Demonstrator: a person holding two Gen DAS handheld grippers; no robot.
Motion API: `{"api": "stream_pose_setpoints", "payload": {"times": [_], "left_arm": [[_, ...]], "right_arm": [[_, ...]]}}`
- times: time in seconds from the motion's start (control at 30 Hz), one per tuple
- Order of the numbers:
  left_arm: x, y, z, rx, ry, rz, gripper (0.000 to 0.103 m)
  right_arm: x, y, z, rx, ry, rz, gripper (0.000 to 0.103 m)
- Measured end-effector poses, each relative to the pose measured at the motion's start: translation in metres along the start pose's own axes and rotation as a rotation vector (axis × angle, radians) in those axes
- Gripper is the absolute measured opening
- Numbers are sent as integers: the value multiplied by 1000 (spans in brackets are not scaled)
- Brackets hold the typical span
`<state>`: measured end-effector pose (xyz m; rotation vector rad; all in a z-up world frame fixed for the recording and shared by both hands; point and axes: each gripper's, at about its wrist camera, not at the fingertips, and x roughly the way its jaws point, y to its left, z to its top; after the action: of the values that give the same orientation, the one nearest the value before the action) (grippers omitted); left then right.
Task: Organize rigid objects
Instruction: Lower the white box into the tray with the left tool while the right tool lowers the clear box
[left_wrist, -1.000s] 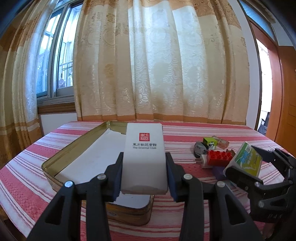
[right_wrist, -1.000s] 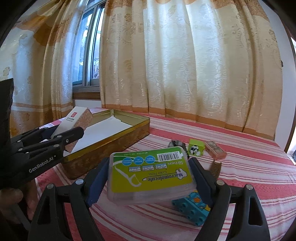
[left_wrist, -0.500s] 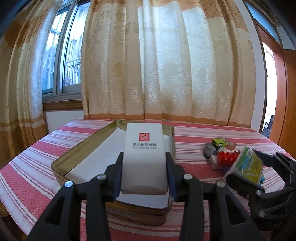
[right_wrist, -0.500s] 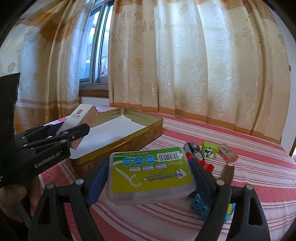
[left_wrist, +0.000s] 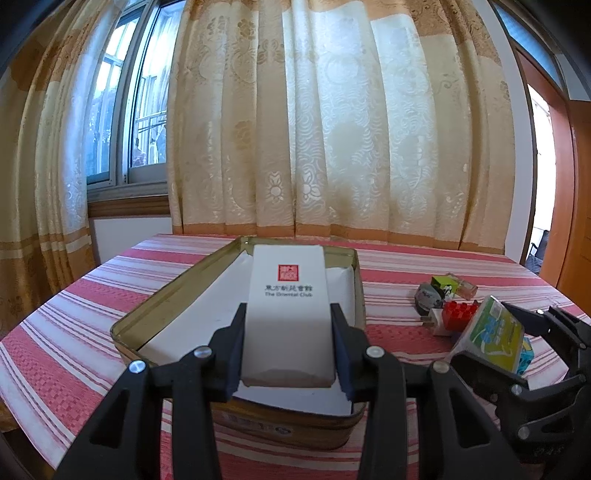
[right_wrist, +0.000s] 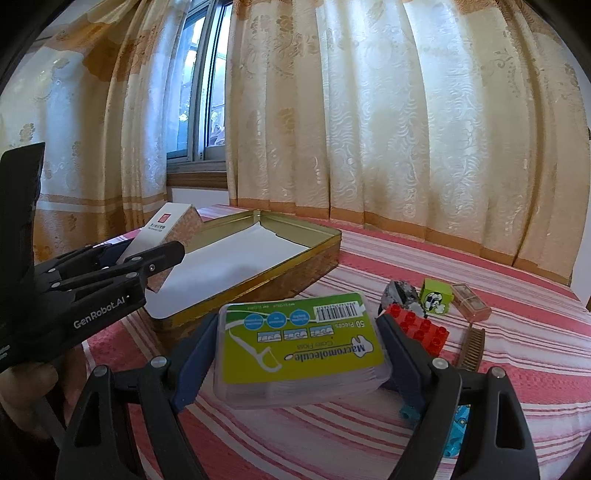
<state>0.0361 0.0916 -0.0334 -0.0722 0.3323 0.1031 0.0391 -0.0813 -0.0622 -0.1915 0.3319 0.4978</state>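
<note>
My left gripper (left_wrist: 288, 347) is shut on a tall white box (left_wrist: 288, 314) with a red seal, held above the near end of an open gold tin (left_wrist: 159, 310) lined with white paper. My right gripper (right_wrist: 299, 354) is shut on a clear floss-pick box (right_wrist: 299, 347) with a green label, held over the striped cloth to the right of the tin (right_wrist: 295, 254). In the left wrist view the right gripper (left_wrist: 517, 332) and its floss-pick box (left_wrist: 491, 336) show at the right. The left gripper (right_wrist: 155, 254) with the white box (right_wrist: 162, 225) shows at the left of the right wrist view.
Small items lie right of the tin: a red toy brick (right_wrist: 417, 328), a green cube (right_wrist: 437, 297), a clear pink case (right_wrist: 471, 301), a brown comb (right_wrist: 472, 347), a blue brick (right_wrist: 458, 428). Curtains (left_wrist: 332, 129) and a window (left_wrist: 125, 122) stand behind the red-striped table (left_wrist: 66, 332).
Both grippers have drifted slightly, so the tin sits more centred under the white box and the small items have shifted right. Both grips are unchanged.
</note>
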Motion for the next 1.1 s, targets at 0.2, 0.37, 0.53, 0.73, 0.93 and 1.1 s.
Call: {"api": "stream_pose_setpoints", "payload": {"times": [0.2, 0.37, 0.53, 0.73, 0.93, 1.1], "left_arm": [[0, 7, 0, -3, 5, 6, 40], [4, 13, 0, -6, 23, 9, 40], [9, 22, 1, -38, 52, -10, 40], [14, 25, 4, -36, 83, -15, 40], [17, 27, 10, -13, 88, 0, 40], [23, 30, 12, -5, 110, -14, 40]], "right_arm": [[6, 4, 1, 4, 21, 24, 86], [10, 8, 2, 4, 32, 35, 86], [15, 8, 2, 7, 64, 52, 86], [20, 5, 3, 24, 91, 72, 86], [23, 5, 4, 31, 109, 83, 86], [25, 3, 6, 33, 120, 91, 86]]}}
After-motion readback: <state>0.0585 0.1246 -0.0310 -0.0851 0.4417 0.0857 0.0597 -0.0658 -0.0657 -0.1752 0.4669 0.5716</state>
